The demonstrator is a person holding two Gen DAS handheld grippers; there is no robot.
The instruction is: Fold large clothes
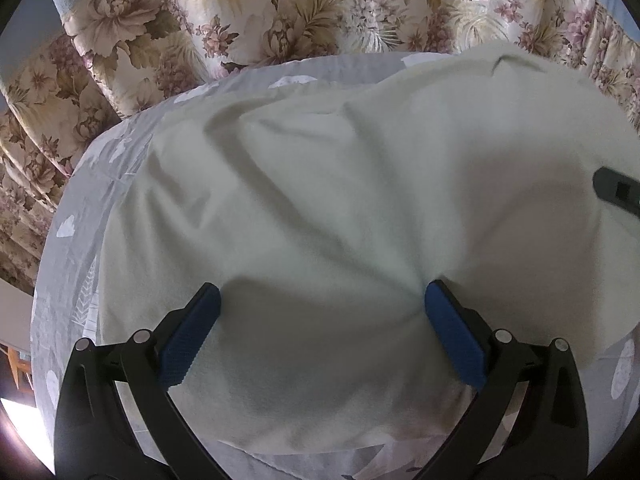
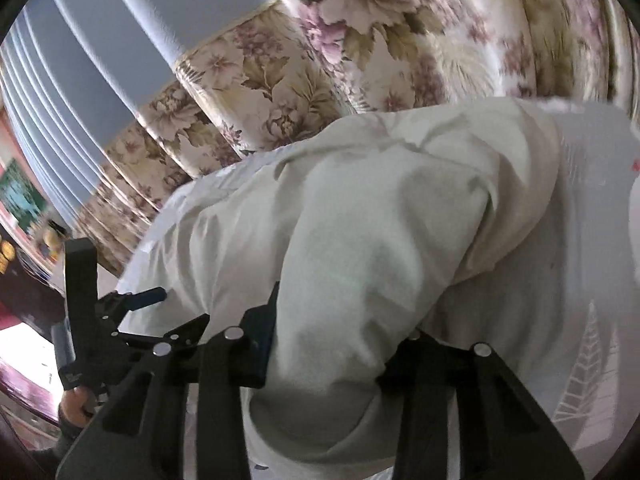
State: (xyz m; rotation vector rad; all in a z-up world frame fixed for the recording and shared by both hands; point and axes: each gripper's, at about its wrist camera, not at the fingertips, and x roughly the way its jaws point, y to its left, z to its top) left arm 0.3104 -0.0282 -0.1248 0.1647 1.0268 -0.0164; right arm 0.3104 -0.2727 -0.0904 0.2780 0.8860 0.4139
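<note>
A large cream-white garment [image 1: 340, 200] lies spread on a grey patterned bed sheet [image 1: 76, 240]. My left gripper [image 1: 320, 312] is open, its blue pads [image 1: 192, 336] resting on the cloth near its front edge, with nothing between them. In the right wrist view the garment [image 2: 360, 220] is bunched and raised, draped over my right gripper [image 2: 332, 344]. One dark blue pad [image 2: 262, 344] shows at the left; the other finger is hidden under the cloth. A fold of cloth lies between the fingers. The left gripper [image 2: 132, 300] shows at the left of that view.
A floral curtain [image 1: 240, 12] hangs behind the bed and also shows in the right wrist view [image 2: 320, 60]. A pale blue wall [image 2: 120, 20] is at the left. The right gripper's finger [image 1: 616, 190] shows at the right edge of the left wrist view.
</note>
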